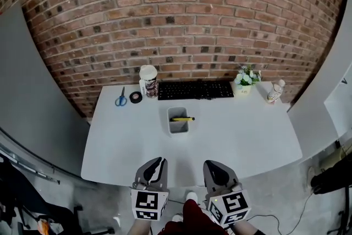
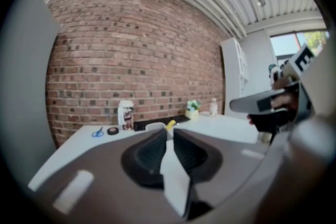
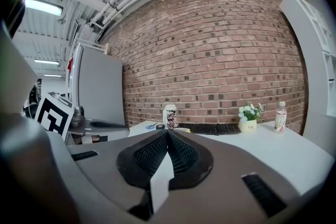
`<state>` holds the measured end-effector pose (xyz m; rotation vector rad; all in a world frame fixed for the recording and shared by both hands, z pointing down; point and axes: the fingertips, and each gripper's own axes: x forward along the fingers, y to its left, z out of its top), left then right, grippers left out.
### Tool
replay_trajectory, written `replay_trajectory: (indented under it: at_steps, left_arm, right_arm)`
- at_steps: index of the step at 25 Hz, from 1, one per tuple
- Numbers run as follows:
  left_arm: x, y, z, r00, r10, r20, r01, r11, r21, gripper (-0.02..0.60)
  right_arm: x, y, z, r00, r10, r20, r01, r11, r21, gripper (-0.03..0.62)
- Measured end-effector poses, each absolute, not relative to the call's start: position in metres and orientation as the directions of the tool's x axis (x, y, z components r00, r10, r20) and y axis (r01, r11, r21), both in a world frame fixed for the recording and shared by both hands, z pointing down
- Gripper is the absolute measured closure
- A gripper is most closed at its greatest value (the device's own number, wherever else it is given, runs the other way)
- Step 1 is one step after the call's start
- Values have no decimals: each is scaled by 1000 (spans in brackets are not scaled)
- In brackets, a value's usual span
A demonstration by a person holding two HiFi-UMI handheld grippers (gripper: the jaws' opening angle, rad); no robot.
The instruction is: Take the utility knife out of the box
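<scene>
The utility knife (image 1: 183,119) is lying crosswise in the box (image 1: 170,121), its end poking over the box's right wall, while I am hovering on the box's near side, left tongs (image 1: 159,163) slightly parted and nearer, right tongs (image 1: 213,167) pressed together, both empty.

White table (image 1: 242,135), box (image 1: 179,128), keyboard (image 1: 196,89), scissors (image 1: 121,98), tape (image 1: 136,97)

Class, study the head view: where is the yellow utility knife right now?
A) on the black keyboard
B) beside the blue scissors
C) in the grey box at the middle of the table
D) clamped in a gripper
C: the utility knife lies across the open grey box at mid-table, one end reaching past its right rim.
</scene>
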<state>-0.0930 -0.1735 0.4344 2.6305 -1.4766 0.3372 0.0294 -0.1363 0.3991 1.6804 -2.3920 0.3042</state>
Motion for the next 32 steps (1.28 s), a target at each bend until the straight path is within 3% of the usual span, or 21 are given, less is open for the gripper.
replay_trajectory:
  at_steps: [24,32]
  left_arm:
    - [-20,-280,479,524,-761,382,-801,-593,-82,430]
    - [-4,-307,495,528,-736,423,-781,-617,-100,417]
  right_arm:
    - [89,-236,446,-335,-875,348,-942,315,-114,586]
    - [97,-260,461,-331,-861,387,-943,312,-112,586]
